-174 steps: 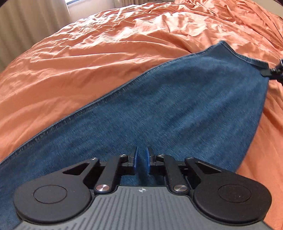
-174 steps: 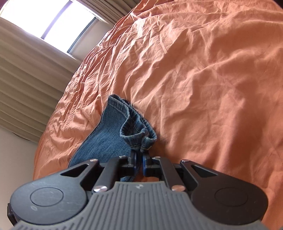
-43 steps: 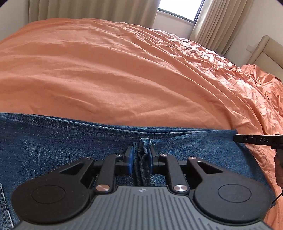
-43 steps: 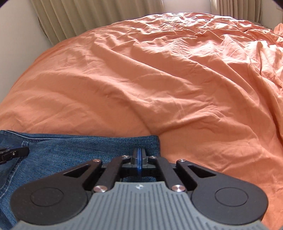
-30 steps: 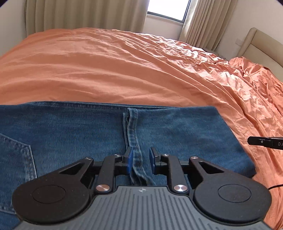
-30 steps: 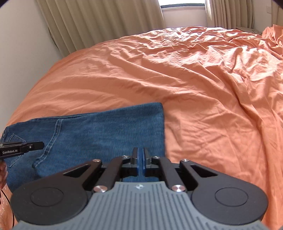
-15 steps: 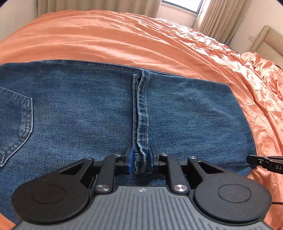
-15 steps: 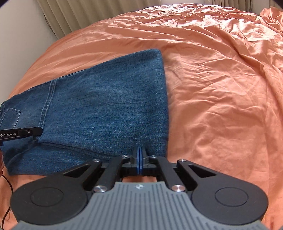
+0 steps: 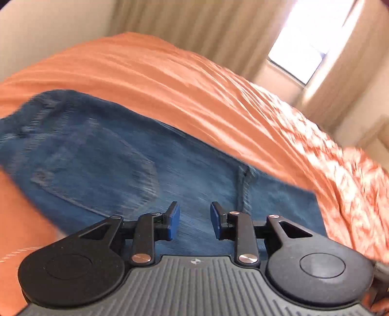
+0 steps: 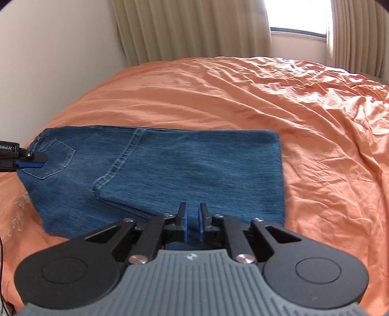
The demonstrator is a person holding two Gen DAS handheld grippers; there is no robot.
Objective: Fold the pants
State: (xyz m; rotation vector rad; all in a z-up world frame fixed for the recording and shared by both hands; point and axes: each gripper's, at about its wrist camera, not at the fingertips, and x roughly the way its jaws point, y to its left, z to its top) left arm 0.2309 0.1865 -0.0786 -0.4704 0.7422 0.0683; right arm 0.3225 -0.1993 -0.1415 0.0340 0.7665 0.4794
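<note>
The blue denim pants (image 10: 170, 170) lie folded flat on the orange bedspread (image 10: 316, 121), back pocket at the left, folded edge at the right. They show blurred in the left wrist view (image 9: 121, 158). My left gripper (image 9: 195, 221) is open and empty just above the denim; it also shows in the right wrist view (image 10: 31, 160) over the back pocket. My right gripper (image 10: 192, 220) is slightly open and empty above the near edge of the pants.
The orange bedspread (image 9: 218, 97) is wrinkled and stretches far right and behind the pants. Beige curtains (image 10: 189, 29) and a bright window (image 10: 296, 14) stand behind the bed. A white wall (image 10: 48, 48) is at the left.
Both grippers let go of the pants and pulled back. The left gripper opened wide off the seam and swung left toward the pocket; the right opened slightly and lifted.
</note>
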